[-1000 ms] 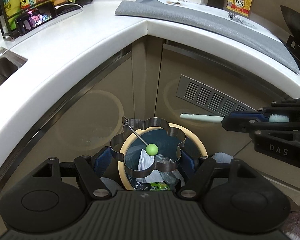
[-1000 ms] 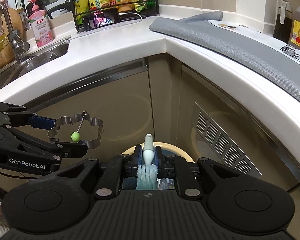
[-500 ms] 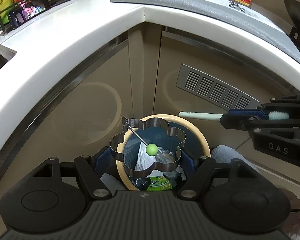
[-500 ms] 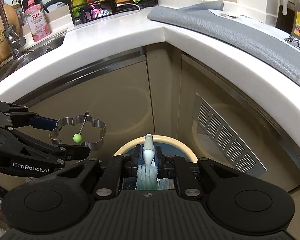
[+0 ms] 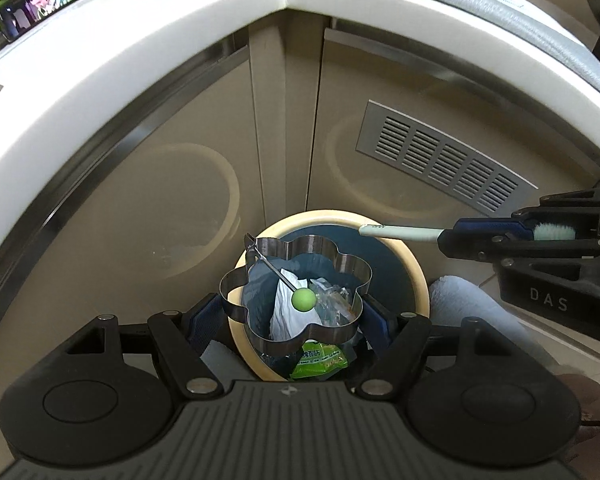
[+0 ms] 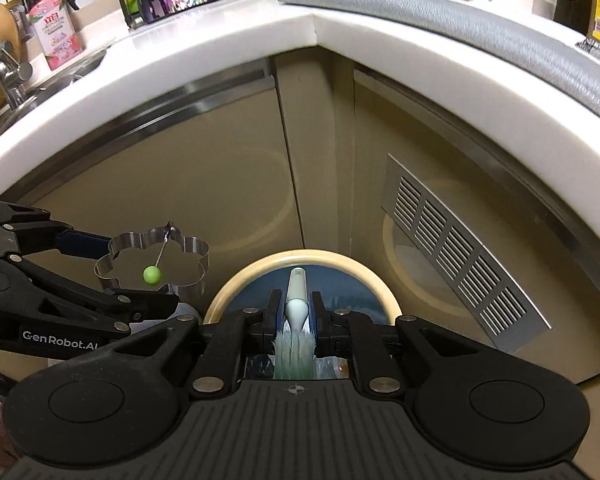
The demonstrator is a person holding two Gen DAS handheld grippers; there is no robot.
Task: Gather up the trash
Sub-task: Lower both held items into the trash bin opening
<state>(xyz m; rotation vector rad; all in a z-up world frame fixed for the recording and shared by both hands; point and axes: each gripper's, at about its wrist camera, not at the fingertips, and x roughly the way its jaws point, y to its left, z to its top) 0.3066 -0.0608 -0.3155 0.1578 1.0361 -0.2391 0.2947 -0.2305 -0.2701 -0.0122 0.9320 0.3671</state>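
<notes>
Left wrist view: left tool (image 5: 296, 312) grips a flower-shaped metal ring (image 5: 296, 292), one pad on each side of it, jaws spread wide around it. A thin wire with a green ball (image 5: 303, 299) on its end crosses the ring's opening. Ring hangs directly over the trash bin (image 5: 414, 276), which stands on the floor under the inner corner of the white desk (image 5: 140, 52), in front of the beige cabinet doors. Through the ring: white paper, clear plastic and a green wrapper (image 5: 318, 362) already in the bin. Right tool (image 5: 488, 236) comes in from the right edge, clamped on a pale green toothbrush (image 5: 400, 232); handle tip pokes out over the bin's far rim, bristles sit back between the fingers. Vent grille (image 5: 444, 160) on the right-hand door.

Right wrist view: right tool (image 6: 296, 312) is pinched tight on the toothbrush (image 6: 296, 300), handle pointing forward over the bin (image 6: 236, 284), bristles toward the camera. Left tool (image 6: 140, 280) enters from the left edge with the ring (image 6: 196, 248) clamped; here the ring shows just left of the bin's rim, above it. Pink soap bottle (image 6: 54, 32) and a faucet (image 6: 12, 68) near the desk's far left edge; grey mat (image 6: 480, 28) along its right side.
</notes>
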